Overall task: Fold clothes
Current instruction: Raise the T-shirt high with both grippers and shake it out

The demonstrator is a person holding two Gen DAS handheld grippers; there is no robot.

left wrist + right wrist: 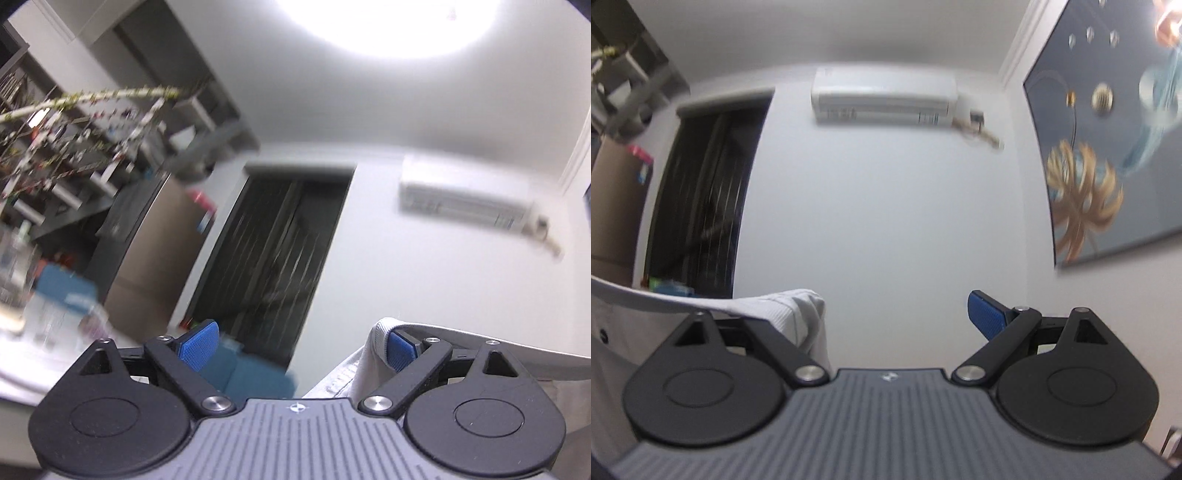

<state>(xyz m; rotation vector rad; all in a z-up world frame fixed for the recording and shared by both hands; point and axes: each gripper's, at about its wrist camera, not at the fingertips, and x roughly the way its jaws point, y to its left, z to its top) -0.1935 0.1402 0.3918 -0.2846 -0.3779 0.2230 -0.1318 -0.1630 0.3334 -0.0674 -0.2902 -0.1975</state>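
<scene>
Both our tongs stand wide open, pointing up at the far wall and ceiling. On the left tongs (301,349) the left blue pad is bare, while a bunched hem of the pale grey garment (364,369) is draped over the right finger, wrapped round its blue pad but not pinched, since the jaws stand far apart. On the right tongs (897,314) the mirror case holds: the cloth (792,314) hangs over the left finger and hides its pad, and the right pad is bare. So the garment is slung between the two tongs, hooked on the inner finger of each, with a taut edge running off toward the side of each view; no table or other surface under it shows in either view. We judge the fabric light, soft and limp, a thin knit with a ribbed or stitched band, so it will sag and crumple wherever it is not held, and draped like this it could slip off a finger if that finger tilts. The stitched band looks like the firmest place to pinch, near its corners, so the cloth hangs flat. Whether this comes before or after a fold, we cannot tell. Beyond are an air conditioner (882,98), a dark doorway (266,251) and a painting (1108,147).
</scene>
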